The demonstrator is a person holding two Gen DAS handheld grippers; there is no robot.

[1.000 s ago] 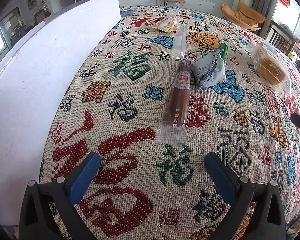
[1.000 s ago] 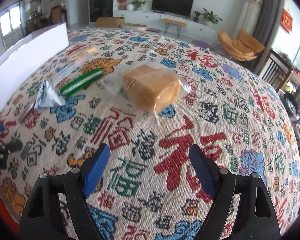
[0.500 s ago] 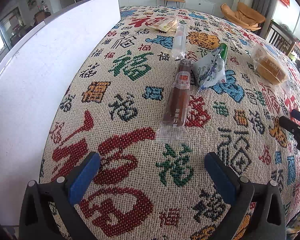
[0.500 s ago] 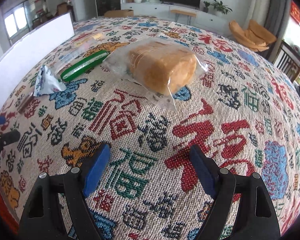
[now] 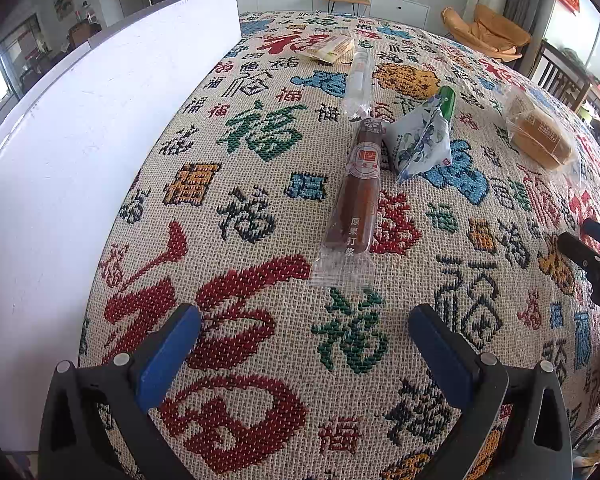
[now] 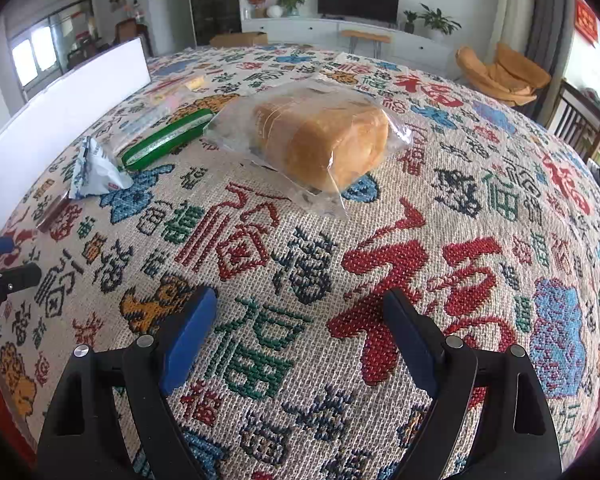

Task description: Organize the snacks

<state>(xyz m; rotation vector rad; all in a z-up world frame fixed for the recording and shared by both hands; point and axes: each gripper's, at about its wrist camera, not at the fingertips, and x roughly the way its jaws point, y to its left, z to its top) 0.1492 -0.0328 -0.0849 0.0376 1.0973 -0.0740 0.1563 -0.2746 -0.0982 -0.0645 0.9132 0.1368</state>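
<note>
Bagged bread loaf (image 6: 324,140): golden-brown slices in clear wrap, lying on the patterned tablecloth (image 6: 480,240) at 12 o'clock of the right gripper (image 6: 296,332). Its jaws have just been opening, wide apart, nothing between. Left gripper (image 5: 304,344): jaws wide, empty; brown snack stick (image 5: 356,188) at 12 o'clock, untouched.

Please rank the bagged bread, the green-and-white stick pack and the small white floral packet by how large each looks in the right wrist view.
1. Bagged bread, clearly the largest.
2. Green-and-white stick pack and white floral packet: these look alike in area, one long and thin, one stubby, and the packet lies nearer the camera, so I would not rank them.
</note>
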